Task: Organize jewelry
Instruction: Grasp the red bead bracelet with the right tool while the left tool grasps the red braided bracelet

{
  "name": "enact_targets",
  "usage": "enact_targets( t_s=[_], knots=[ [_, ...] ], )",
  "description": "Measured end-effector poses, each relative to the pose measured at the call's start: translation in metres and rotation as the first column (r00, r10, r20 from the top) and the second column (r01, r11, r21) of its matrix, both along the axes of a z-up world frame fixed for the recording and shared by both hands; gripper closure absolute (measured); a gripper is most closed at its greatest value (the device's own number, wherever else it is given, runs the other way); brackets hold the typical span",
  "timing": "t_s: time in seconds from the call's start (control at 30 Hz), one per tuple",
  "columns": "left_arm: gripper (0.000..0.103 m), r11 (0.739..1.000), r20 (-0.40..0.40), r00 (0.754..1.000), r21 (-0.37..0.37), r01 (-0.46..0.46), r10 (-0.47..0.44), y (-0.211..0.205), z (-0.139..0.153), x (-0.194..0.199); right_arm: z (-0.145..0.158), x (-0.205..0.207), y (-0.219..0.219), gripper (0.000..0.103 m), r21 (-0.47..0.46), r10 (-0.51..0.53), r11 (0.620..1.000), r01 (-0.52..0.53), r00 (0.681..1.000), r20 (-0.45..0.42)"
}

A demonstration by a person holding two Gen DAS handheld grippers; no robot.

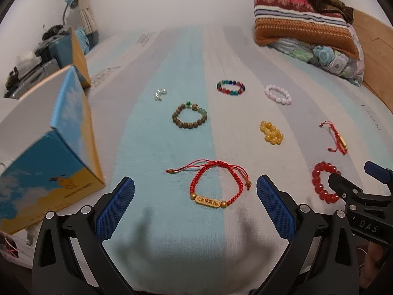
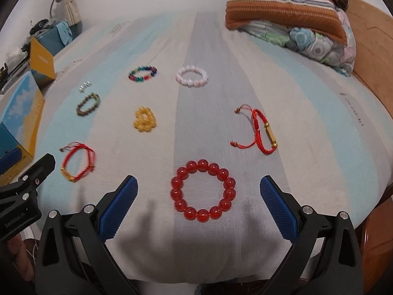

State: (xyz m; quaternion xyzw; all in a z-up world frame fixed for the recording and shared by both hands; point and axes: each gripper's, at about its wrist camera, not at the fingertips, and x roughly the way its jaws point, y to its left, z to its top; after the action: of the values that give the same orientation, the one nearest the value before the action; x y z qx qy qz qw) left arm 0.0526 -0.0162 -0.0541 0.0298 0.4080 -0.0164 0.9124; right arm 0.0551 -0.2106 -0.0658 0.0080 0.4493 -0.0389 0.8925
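Observation:
Several bracelets lie spread on a striped bed sheet (image 1: 186,56). A red cord bracelet with a gold plate (image 1: 216,184) lies just ahead of my open left gripper (image 1: 195,191). A red bead bracelet (image 2: 203,190) lies flat between the fingers of my open right gripper (image 2: 199,191); the left wrist view has the same bracelet (image 1: 323,180) at the right. Farther off lie a brown bead bracelet (image 1: 190,115), a yellow bead bracelet (image 1: 271,132), a multicolour bead bracelet (image 1: 231,88), a pink bead bracelet (image 1: 278,94), a second red cord bracelet (image 2: 260,130) and a small clear piece (image 1: 160,94).
An open blue and yellow box (image 1: 51,145) stands at the left edge of the bed, its lid (image 1: 79,56) behind it. Folded blankets and a pillow (image 1: 307,24) are piled at the far right by a wooden headboard (image 1: 373,56). Clutter and a lamp (image 1: 71,2) sit far left.

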Motion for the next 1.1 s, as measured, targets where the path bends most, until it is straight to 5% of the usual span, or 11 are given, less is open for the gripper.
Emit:
enact_targets(
  t_s=[0.57, 0.7, 0.93, 1.1],
  knots=[
    [0.006, 0.998, -0.1, 0.995, -0.056, 0.013, -0.019, -0.006, -0.056, 0.041, -0.049, 0.027, -0.01, 0.007, 0.012, -0.016, 1.0, 0.017, 0.994, -0.11],
    [0.007, 0.997, -0.1, 0.994, -0.062, 0.036, -0.042, -0.01, -0.059, 0.042, -0.052, 0.028, -0.011, 0.015, 0.038, -0.015, 0.999, 0.02, 0.993, -0.116],
    [0.024, 0.995, -0.116, 0.991, -0.076, 0.058, -0.066, -0.012, -0.059, 0.039, -0.049, 0.027, -0.008, 0.035, 0.035, -0.001, 0.999, 0.005, 0.994, -0.112],
    [0.047, 0.995, -0.123, 0.99, -0.078, 0.065, -0.074, -0.011, -0.055, 0.036, -0.046, 0.025, -0.008, 0.052, 0.027, -0.005, 1.0, 0.008, 0.994, -0.107]
  ],
)
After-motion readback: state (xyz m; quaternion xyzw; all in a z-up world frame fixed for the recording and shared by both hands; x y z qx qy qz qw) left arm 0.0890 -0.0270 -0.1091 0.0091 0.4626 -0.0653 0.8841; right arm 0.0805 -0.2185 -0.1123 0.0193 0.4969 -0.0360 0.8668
